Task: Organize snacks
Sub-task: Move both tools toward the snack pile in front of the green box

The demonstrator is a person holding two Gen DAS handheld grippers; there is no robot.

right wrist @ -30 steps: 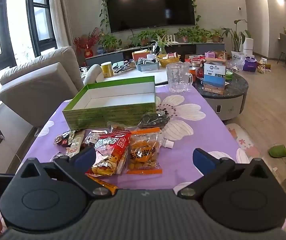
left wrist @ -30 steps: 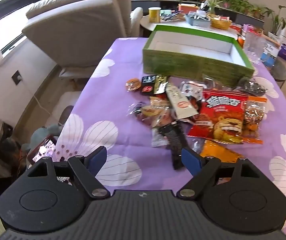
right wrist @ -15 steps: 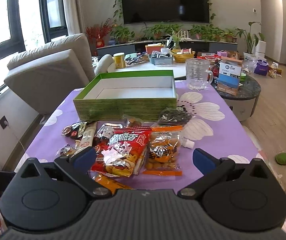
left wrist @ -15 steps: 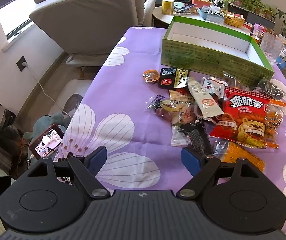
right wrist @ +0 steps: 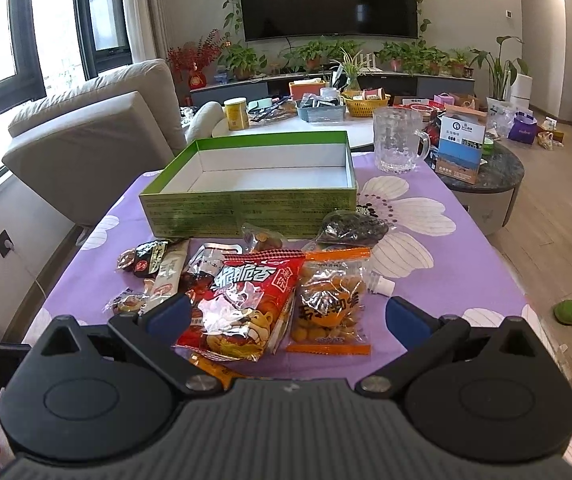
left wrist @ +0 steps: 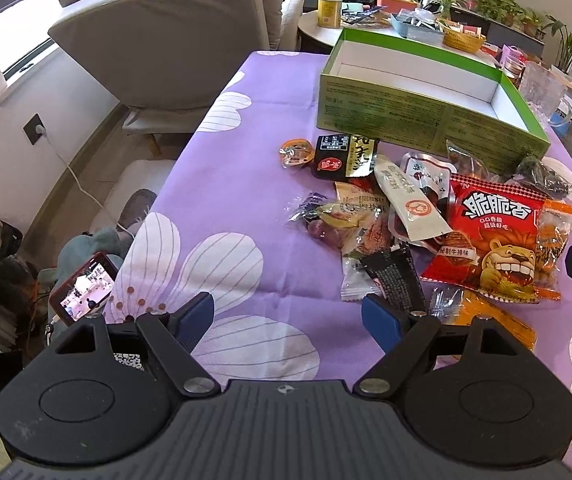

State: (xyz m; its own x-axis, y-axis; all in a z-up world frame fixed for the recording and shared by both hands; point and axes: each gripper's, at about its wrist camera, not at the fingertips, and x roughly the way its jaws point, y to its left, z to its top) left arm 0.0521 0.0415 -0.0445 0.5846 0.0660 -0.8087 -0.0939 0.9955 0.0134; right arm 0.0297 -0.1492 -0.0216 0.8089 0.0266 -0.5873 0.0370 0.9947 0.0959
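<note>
Both the left gripper (left wrist: 287, 314) and the right gripper (right wrist: 286, 314) stand wide and hold nothing. The snacks (left wrist: 409, 220) lie overlapped on the purple tablecloth (left wrist: 246, 184), just before the empty green box (right wrist: 246, 176). Risk: a pinch may catch two slippery packets, or drag neighbours. The glass mug (right wrist: 399, 140) stands beside the box's far corner.

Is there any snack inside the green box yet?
No. In the right wrist view the green box shows only its bare white floor; the snack packets lie on the tablecloth.
</note>
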